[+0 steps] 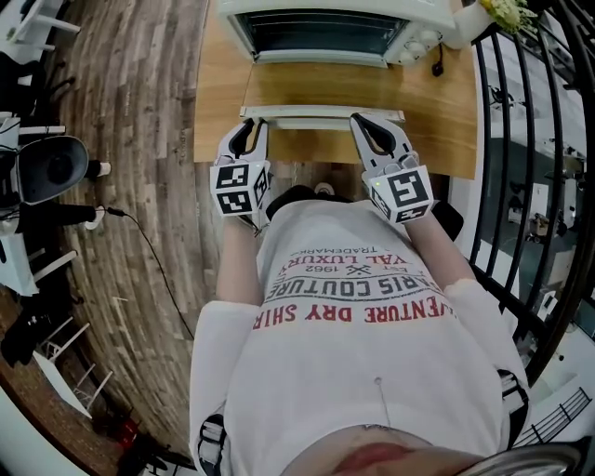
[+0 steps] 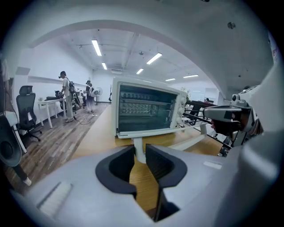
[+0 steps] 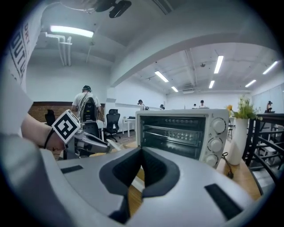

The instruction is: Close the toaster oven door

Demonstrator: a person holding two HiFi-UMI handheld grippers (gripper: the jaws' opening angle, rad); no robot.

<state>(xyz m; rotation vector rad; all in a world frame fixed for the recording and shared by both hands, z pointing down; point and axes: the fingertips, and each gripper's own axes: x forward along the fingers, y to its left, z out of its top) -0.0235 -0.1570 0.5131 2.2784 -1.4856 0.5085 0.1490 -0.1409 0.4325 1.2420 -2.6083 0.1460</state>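
The white toaster oven (image 1: pixel 321 28) stands at the far edge of the wooden table (image 1: pixel 218 102), its glass door (image 1: pixel 321 85) folded down flat toward me. The door's white handle bar (image 1: pixel 321 116) runs along its near edge. My left gripper (image 1: pixel 252 125) is at the bar's left end; in the left gripper view its jaws (image 2: pixel 140 153) are shut on the white handle post (image 2: pixel 138 145). My right gripper (image 1: pixel 361 120) reaches the bar's right end. In the right gripper view its fingertips (image 3: pixel 141 153) meet with nothing between them, facing the open oven (image 3: pixel 177 133).
A white vase (image 1: pixel 474 23) with flowers and a black cord (image 1: pixel 437 65) sit right of the oven. A black railing (image 1: pixel 530 139) runs along the table's right side. Wooden floor (image 1: pixel 139 139), office chairs and equipment lie to the left. People stand far off (image 2: pixel 66 95).
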